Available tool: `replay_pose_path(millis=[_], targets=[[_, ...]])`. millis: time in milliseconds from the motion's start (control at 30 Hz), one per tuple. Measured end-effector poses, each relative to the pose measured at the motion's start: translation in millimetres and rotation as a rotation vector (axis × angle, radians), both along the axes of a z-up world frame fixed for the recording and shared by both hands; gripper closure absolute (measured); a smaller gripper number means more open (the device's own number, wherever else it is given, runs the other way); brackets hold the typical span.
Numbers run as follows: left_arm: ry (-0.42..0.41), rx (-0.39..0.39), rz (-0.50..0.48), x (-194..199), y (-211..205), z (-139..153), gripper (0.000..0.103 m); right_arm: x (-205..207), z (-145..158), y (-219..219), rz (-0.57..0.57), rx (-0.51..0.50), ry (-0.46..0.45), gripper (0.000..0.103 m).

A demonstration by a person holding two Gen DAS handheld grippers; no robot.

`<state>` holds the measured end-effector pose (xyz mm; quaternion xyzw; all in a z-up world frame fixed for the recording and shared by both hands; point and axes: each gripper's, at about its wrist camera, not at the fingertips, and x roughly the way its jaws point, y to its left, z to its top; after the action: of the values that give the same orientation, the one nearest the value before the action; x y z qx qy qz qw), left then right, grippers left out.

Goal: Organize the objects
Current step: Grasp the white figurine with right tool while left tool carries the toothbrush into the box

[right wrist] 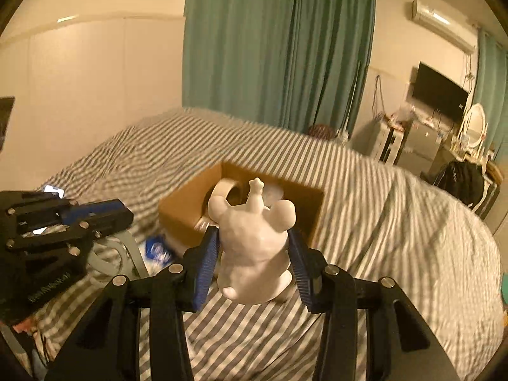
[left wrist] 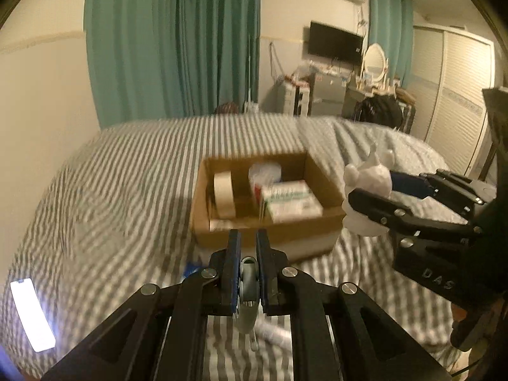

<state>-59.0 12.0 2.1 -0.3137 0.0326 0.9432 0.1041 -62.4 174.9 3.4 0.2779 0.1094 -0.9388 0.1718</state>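
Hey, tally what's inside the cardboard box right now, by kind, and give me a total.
Inside the box, as far as the left wrist view shows:
Tape roll: 1
Clear bag: 1
Green-and-white carton: 1
Total: 3
Anything beneath them is hidden.

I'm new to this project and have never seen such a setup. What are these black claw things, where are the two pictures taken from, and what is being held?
There is no robot here: a person holds a two-finger tool in each hand, with a camera looking along its fingers.

The left camera shows the left hand-held gripper shut on a small grey object, too blurred to name. The right camera shows the right hand-held gripper clamping a white figurine.

Both hover over a bed with a striped cover. On it sits an open cardboard box holding a roll of tape and a white and green packet. A lit phone lies at the left.
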Motion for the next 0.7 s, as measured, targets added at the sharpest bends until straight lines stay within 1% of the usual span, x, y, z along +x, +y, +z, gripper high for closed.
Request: replay_pose_path(millis=[100,200,267,333,400,467,633,700], targets=[[0.059,-0.005,-0.010,-15.0,4.0,29.1,0.094,-18.2,18.3,2.2,-0.007,-0.005,0.029,0.059],[0.104,-0.010,-0.015,-34.1,9.7,50.8,0.094,-41.7,31.2,4.6,-0.018,-0.011,0.045,0.059],[0.115,-0.021,-0.025,-50.9,15.5,59.3,0.094,-59.3,36.5,7.9,-0.024,-0.013,0.043,0.059],[0.114,-0.034,-0.034,-68.0,21.4,61.0,0.094,-74.7,36.7,9.4,-0.030,-0.012,0.038,0.059],[0.101,-0.043,-0.041,-85.9,26.9,57.2,0.094,-94.3,32.7,8.4,-0.038,-0.005,0.023,0.059],[0.071,-0.043,-0.049,-103.8,30.6,46.3,0.094,-113.9,23.9,8.5,-0.047,0.001,0.000,0.059],[-0.041,-0.045,-0.055,-142.5,36.7,1.6,0.094,-162.5,-13.2,7.3,-0.062,0.013,-0.083,0.059],[-0.077,-0.050,-0.056,-153.1,37.5,-13.6,0.094,-179.9,-29.6,9.2,-0.071,-0.009,-0.130,0.059]])
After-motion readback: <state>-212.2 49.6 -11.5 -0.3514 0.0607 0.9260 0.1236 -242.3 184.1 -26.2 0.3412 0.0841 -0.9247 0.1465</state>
